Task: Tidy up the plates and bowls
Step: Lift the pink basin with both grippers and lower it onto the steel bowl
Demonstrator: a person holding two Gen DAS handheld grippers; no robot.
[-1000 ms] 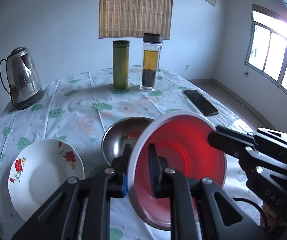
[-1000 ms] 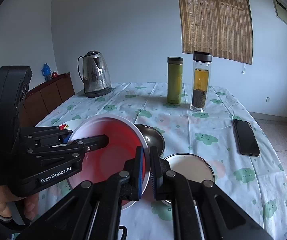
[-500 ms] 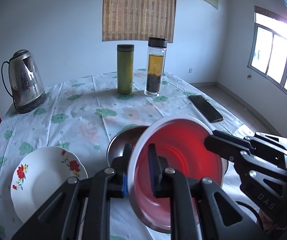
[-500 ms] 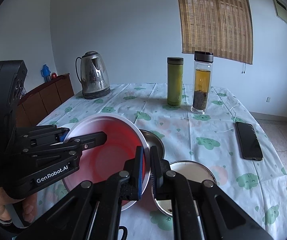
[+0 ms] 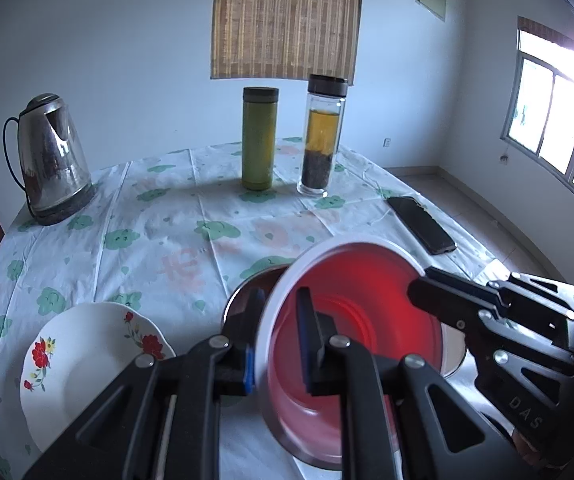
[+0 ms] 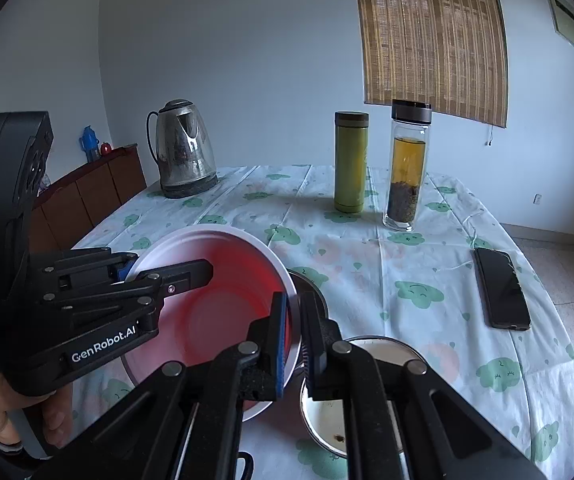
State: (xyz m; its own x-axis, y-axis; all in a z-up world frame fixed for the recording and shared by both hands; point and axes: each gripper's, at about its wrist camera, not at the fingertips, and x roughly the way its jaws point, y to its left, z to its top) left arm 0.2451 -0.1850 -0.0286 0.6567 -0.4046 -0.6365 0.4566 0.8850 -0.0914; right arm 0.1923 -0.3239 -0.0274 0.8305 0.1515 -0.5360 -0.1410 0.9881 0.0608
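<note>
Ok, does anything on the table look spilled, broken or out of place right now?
Nothing looks spilled or broken. The one odd thing is the red bowl: it is tilted in the air, its rim pinched by both the left hand-held gripper and the right hand-held gripper. A phone lies among the dishes.

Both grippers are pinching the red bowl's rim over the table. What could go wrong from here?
1. The red bowl hangs tilted, held only by rim pinches from the left gripper and right gripper; it may slip.
2. Lowered off-centre, it could knock the steel bowl or the enamel bowl.
</note>
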